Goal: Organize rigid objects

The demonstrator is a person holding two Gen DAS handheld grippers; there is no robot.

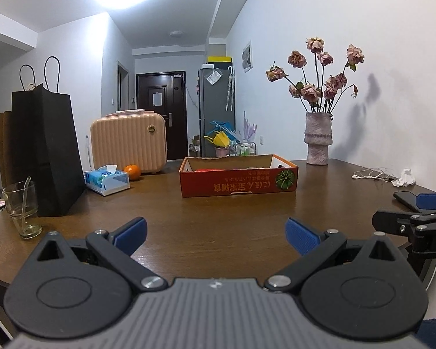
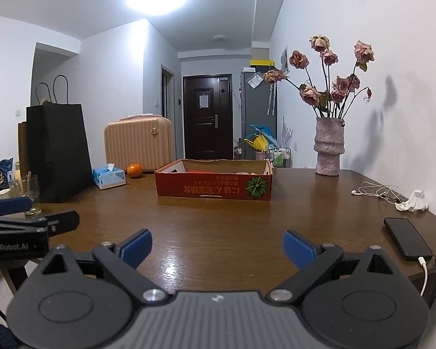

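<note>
on the wooden table (image 1: 218, 221) a cardboard box (image 1: 238, 180) holds something red, perhaps fruit; each hand-held gripper (image 1: 216, 234) (image 2: 218, 245) gapes empty.

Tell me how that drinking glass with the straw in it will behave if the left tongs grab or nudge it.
The glass is clear and looks empty, so probably light, smooth and slippery against the pads. It narrows toward its base, so a push near the rim may tip it. The leaning straw is loose and would likely shift or fall out. Being glass near the table edge, it is fragile.
</note>
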